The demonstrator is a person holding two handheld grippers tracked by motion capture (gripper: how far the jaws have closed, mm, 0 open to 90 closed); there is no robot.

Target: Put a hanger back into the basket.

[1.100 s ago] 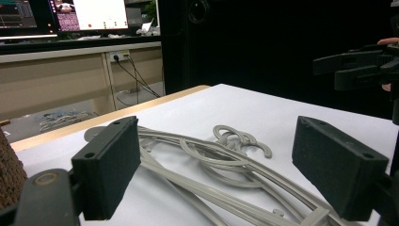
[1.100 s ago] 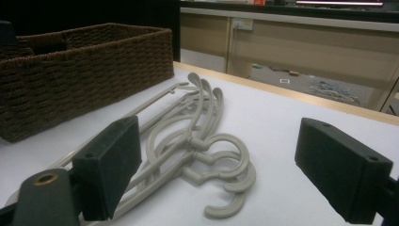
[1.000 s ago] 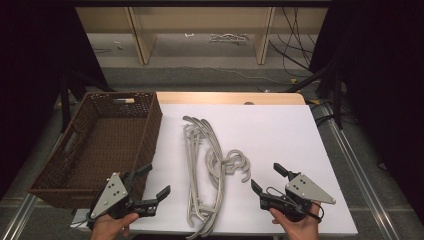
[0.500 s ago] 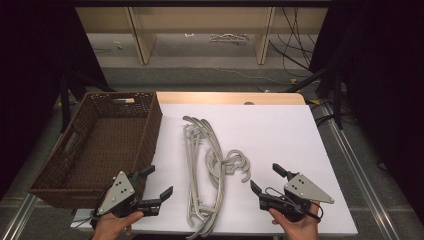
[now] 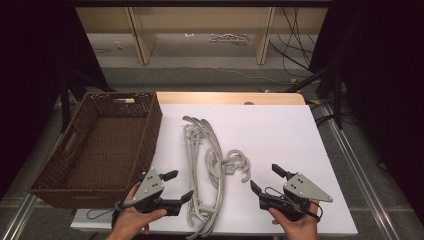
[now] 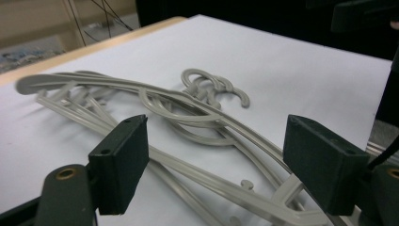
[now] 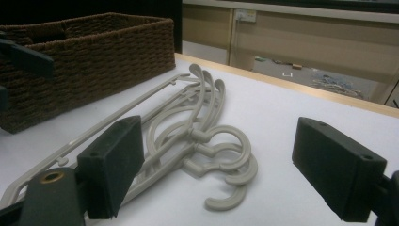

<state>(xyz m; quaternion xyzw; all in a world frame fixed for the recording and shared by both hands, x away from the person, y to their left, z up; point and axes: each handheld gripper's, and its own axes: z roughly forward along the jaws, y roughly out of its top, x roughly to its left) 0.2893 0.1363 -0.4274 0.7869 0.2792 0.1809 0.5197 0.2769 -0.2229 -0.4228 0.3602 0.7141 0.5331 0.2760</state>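
I have the left gripper (image 5: 181, 186) beside the near end of the hangers (image 5: 202, 165), jaws spread though they have just been closing a little, nothing between them yet. The right gripper (image 5: 265, 179) waits near the hooks — jaws wide, empty. The hangers lie stacked on the table (image 5: 290, 135), just right of the basket (image 5: 107, 145). My advice: straddle one bar only and close squarely — the stack is tangled.

A brown wicker basket (image 5: 107, 145) sits at the left of the white bench (image 5: 300, 135); wooden shelving (image 5: 200, 30) and loose cables (image 5: 295, 47) stand behind.
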